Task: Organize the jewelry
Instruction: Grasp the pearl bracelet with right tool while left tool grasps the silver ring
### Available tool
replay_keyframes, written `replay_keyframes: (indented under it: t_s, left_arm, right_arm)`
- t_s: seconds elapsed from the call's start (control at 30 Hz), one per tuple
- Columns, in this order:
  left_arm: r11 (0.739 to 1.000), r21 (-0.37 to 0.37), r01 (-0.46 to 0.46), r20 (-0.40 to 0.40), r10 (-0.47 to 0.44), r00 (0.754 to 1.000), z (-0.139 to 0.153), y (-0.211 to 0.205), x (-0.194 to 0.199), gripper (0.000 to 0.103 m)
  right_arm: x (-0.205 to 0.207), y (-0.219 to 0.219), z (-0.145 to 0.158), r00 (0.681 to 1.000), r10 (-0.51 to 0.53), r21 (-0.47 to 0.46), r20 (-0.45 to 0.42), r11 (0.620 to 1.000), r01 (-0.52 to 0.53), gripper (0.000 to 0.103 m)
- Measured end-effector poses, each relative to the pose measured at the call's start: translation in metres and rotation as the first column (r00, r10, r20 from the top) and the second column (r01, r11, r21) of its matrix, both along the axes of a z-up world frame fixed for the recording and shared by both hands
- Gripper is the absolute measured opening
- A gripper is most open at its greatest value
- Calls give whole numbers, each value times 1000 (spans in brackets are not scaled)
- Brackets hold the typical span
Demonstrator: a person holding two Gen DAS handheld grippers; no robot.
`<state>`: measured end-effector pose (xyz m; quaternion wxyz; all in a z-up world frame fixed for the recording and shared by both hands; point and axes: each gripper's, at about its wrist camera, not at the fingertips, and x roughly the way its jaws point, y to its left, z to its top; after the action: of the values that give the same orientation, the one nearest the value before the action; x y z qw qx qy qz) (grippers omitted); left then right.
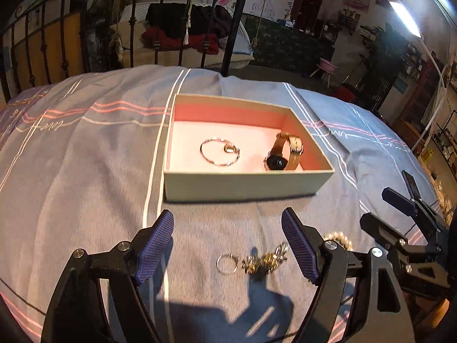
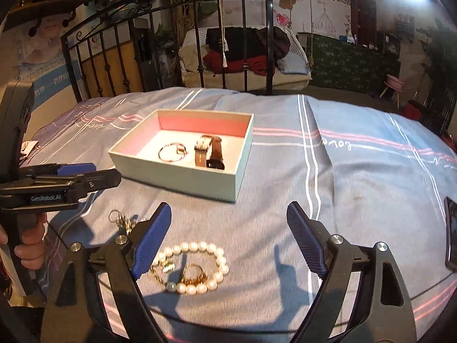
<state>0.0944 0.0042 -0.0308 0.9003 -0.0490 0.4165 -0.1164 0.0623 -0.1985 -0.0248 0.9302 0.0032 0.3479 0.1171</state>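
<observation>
An open box (image 1: 245, 185) with a pink lining sits on a striped bed cover (image 1: 85, 171); inside lie a thin bangle (image 1: 219, 152) and a leather-strapped watch (image 1: 282, 154). Nearer, on the cover, wait a key ring with gold charms (image 1: 251, 261) and a pearl bracelet (image 2: 194, 265). The left hand-held gripper (image 1: 228, 245) and the right hand-held gripper (image 2: 228, 243) both hover spread wide, holding nothing. The pearls look light, smooth and likely to slip, so pinching across the strand seems best. One gripper body reads "GenRobot.AI".
</observation>
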Motion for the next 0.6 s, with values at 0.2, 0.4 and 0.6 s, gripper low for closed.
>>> replay_keyframes:
  t_s: [0.2, 0.4, 0.6]
  left_arm:
    - [998, 58, -28, -44, 31, 999, -30, 9, -24, 74]
    - [976, 219, 4, 0, -4, 1000, -37, -8, -24, 74]
    - [974, 225, 14, 5, -16, 1000, -40, -10, -21, 74]
  right_arm:
    - [-5, -6, -22, 998, -18, -10, -68, 1000, 17, 70]
    - [1, -10, -32, 993, -16, -35, -117, 999, 12, 55]
    - [2, 5, -47, 989, 15, -114, -147, 993, -32, 50]
